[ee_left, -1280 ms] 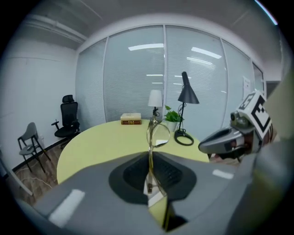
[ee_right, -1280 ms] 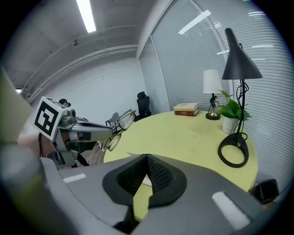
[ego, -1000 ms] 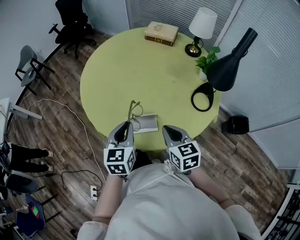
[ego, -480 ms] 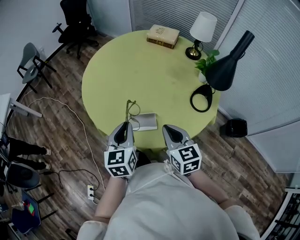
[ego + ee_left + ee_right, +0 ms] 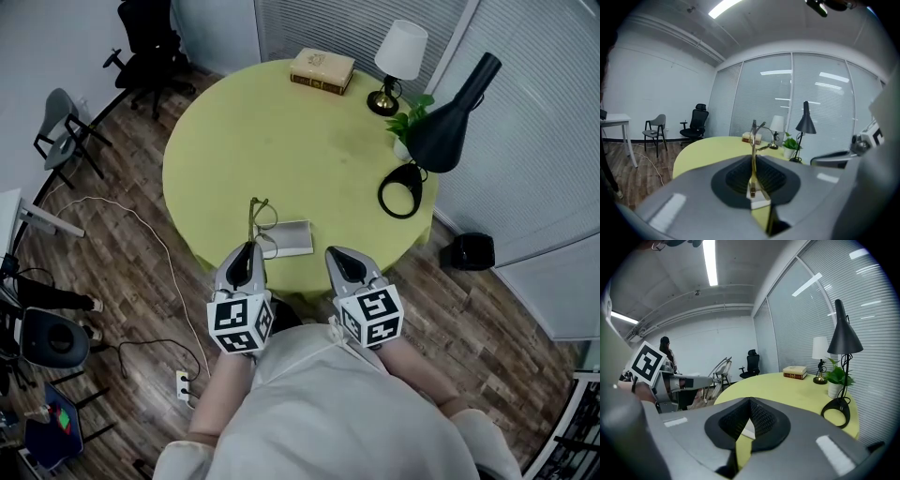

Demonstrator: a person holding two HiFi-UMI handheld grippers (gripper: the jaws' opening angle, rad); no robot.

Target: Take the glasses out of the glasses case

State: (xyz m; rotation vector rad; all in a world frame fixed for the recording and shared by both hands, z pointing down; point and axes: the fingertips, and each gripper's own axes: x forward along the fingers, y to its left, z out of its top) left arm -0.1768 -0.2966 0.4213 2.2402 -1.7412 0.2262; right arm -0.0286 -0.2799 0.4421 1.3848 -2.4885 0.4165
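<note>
My left gripper is shut on one temple of the thin gold-framed glasses, which stand up above the round yellow table's near edge. In the left gripper view the gold temple rises from between the jaws to the lenses. The flat pale glasses case lies on the table just right of the glasses, between the two grippers. My right gripper hovers at the case's right side, shut with nothing in it; a sliver of the case shows below its pads.
A book, a white-shaded lamp, a potted plant and a black desk lamp stand along the table's far right. Chairs and a floor cable lie left; a black bin sits right.
Both grippers have risen slightly. The glasses in the left gripper have drawn a little to the left, away from the case, which has stayed on the table.
</note>
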